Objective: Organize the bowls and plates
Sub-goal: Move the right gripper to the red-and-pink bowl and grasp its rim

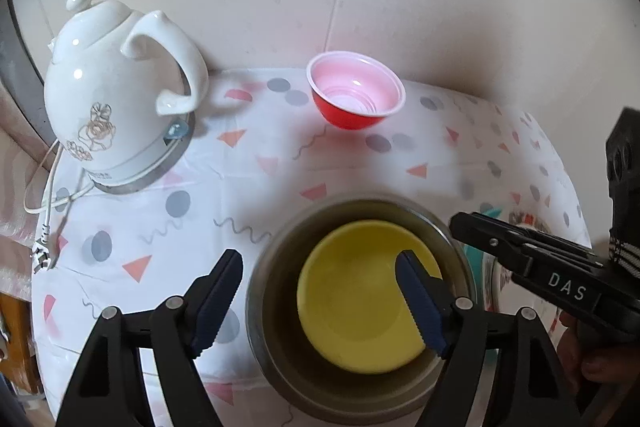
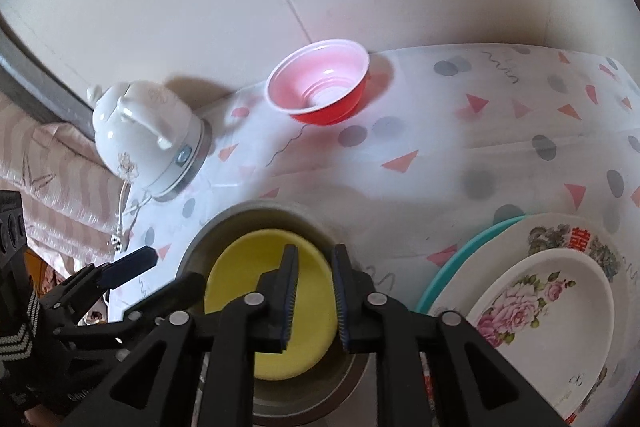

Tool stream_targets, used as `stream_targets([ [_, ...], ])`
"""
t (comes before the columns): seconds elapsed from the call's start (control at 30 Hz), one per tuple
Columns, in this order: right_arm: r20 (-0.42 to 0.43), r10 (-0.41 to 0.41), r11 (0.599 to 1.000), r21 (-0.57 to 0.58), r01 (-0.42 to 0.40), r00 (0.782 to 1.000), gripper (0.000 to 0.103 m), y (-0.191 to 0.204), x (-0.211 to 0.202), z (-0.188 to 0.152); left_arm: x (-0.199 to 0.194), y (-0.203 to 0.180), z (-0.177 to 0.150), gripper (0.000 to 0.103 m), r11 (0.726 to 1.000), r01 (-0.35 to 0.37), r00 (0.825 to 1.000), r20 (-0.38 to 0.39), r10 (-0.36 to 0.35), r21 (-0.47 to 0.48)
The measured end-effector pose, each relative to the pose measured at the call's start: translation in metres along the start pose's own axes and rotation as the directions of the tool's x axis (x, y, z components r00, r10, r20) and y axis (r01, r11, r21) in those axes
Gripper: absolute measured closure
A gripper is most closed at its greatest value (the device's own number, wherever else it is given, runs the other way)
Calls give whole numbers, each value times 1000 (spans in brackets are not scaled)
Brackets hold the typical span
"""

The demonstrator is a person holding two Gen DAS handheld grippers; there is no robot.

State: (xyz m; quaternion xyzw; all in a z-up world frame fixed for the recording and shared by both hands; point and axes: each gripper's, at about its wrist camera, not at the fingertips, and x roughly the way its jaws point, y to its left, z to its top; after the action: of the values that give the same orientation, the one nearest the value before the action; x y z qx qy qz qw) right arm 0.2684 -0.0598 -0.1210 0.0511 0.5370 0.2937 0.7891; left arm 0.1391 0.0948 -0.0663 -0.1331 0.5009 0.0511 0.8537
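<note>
On the tabletop (image 1: 132, 227): yellow bowl (image 1: 362, 301) nested inside metal bowl (image 1: 280, 359). Left tongs (image 1: 320, 301) apart, gripping nothing; right tongs (image 2: 314, 297) nearly together, astride the metal bowl's rim, contact unclear
</note>
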Motion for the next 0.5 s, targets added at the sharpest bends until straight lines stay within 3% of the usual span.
stream_targets([
  [0.1, 16, -5, 1000, 21, 5, 1000, 82, -9, -2, 10, 2, 0, 10, 23, 1000, -11, 1000, 4, 11, -3],
  [0.2, 21, -16, 999, 42, 15, 1000, 71, -18, -1, 22, 5, 2, 21, 21, 1000, -17, 1000, 5, 18, -18],
  [0.27, 21, -17, 999, 44, 16, 1000, 71, -23, 1, 31, 7, 2, 27, 14, 999, -20, 1000, 5, 20, -28],
  [0.5, 25, 18, 996, 89, -20, 1000, 70, -41, 19, 73, 16, -1, 47, 9, 997, -65, 998, -9, 65, -36],
])
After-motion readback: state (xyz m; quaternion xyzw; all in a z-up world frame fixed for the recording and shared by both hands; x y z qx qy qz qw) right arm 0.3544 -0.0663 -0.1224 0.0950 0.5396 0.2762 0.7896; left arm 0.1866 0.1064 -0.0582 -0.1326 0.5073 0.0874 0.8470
